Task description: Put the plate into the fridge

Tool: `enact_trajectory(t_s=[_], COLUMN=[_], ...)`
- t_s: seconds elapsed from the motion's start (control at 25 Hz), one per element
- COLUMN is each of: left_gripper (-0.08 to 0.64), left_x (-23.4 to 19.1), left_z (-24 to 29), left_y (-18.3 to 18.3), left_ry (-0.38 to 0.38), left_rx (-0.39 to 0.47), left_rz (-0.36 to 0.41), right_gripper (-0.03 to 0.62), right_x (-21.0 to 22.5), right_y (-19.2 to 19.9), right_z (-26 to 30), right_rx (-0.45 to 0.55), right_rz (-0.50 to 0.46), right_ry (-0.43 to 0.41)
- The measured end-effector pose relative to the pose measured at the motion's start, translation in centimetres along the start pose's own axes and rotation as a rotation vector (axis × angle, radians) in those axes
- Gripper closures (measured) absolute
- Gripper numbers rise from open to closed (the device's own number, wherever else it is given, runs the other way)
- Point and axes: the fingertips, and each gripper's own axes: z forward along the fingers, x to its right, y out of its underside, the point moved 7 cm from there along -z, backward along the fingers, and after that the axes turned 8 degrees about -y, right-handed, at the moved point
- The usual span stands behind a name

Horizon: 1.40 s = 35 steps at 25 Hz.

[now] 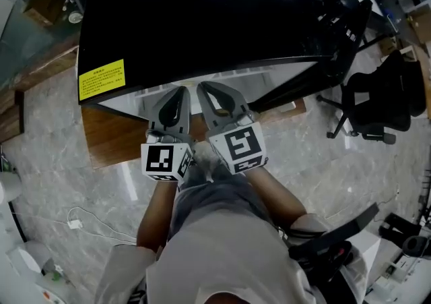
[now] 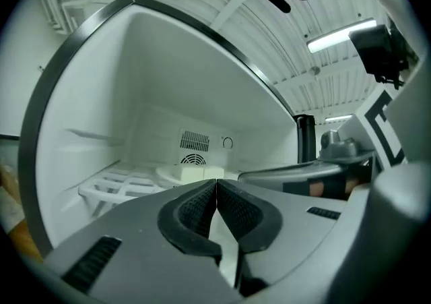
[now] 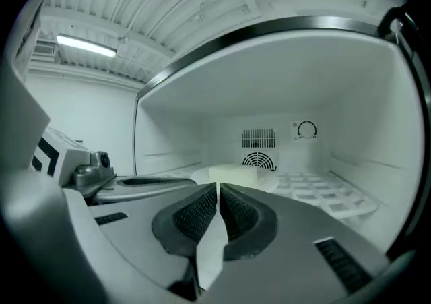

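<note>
The plate (image 3: pixel 199 175) rests on the fridge's wire shelf (image 3: pixel 323 191), toward its back edge and straight ahead of both grippers. The left gripper (image 2: pixel 216 187) and right gripper (image 3: pixel 217 191) have their jaws pressed together, empty, and neither looks nearer.

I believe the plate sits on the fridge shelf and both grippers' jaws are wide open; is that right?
Not quite: the plate is on the fridge shelf, but the gripper views show the left gripper and right gripper shut, holding nothing.
</note>
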Motion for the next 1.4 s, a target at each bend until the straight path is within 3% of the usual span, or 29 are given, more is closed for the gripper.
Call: enact_trajectory(t_s=[0.2,0.56,1.0,1.2,1.4], left_gripper=[0.541,0.540,0.540,0.540,0.541], left_x=[0.0,0.5,0.7,6.1,10.4], left_z=[1.2,-0.1,-4.9,-8.7,-11.4], left_y=[0.2,-0.8,-1.5,-1.2,-0.6], left_ry=[0.009,0.030,-0.030,-0.072,-0.156], left_rx=[0.003,0.015,-0.022,0.016,0.042], left_rz=[0.028,-0.024,-0.050,-0.033,0.005], right_gripper=[0.566,0.566,0.574,0.574,0.574], right_x=[0.8,0.3,-2.3,-2.4,-1.9], right_y=[0.8,-0.5,-0.4,0.0,0.9], right_z=[1.0,-0.2,-4.6,-11.4,-16.3], right_rx=[-0.014,0.050,0.050,0.127,0.142], right_rz=[0.042,0.036,0.029,-0.052,-0.031], right_ry=[0.040,0.028,0.056,0.083,0.083])
